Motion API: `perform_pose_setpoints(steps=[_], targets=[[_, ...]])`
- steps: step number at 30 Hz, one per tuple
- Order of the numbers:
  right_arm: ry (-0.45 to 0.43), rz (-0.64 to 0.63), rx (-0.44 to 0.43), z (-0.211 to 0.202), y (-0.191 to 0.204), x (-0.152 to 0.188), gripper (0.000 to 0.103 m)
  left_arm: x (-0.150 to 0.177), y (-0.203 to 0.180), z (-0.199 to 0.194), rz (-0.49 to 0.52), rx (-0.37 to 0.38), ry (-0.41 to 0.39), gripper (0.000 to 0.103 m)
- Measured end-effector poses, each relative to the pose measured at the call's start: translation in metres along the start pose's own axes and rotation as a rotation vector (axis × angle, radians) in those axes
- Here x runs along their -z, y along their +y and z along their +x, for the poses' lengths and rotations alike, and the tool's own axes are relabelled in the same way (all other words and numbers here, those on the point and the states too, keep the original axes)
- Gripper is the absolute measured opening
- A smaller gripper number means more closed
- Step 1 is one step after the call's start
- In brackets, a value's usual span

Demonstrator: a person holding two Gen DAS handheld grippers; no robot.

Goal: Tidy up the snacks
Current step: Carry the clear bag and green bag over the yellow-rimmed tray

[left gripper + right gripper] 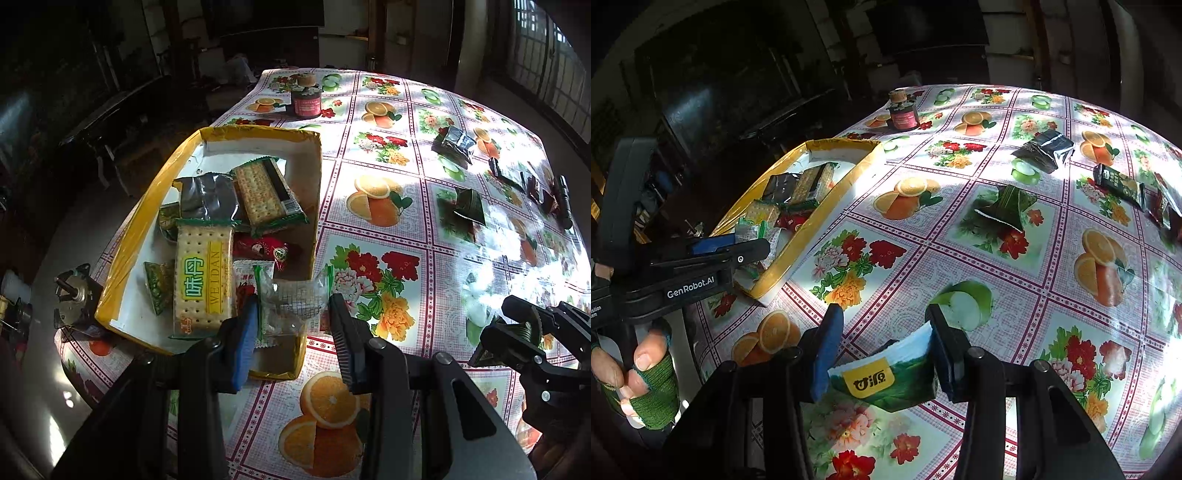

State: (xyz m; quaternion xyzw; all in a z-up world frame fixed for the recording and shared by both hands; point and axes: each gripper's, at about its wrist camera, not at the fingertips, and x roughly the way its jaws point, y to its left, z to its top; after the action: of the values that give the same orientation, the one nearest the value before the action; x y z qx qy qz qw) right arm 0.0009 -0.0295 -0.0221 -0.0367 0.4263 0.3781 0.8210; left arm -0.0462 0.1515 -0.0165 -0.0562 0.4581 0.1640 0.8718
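Over the near corner of the yellow-rimmed box (122,258), the left gripper (293,325) pinches a clear green-edged wrapper (291,302), its long axis running across from pad to pad. Beside it lies a WEIDAN cracker pack (203,277), lengthwise toward the far wall. Low over the tablecloth (1015,258), the right gripper (882,354) clamps a green sachet (886,376), crosswise too, yellow logo facing the camera.
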Motion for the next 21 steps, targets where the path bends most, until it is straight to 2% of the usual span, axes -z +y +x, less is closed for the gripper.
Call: perform_pose_setpoints(steps=[12, 21], targets=[[0.000, -0.052, -0.048, 0.017, 0.022, -0.024, 0.043, -0.007, 0.030, 0.000, -0.054, -0.027, -0.008, 0.040], [-0.026, -0.083, -0.147, 0.034, 0.052, -0.058, 0.043, -0.010, 0.059, 0.004, -0.105, -0.070, -0.004, 0.040]])
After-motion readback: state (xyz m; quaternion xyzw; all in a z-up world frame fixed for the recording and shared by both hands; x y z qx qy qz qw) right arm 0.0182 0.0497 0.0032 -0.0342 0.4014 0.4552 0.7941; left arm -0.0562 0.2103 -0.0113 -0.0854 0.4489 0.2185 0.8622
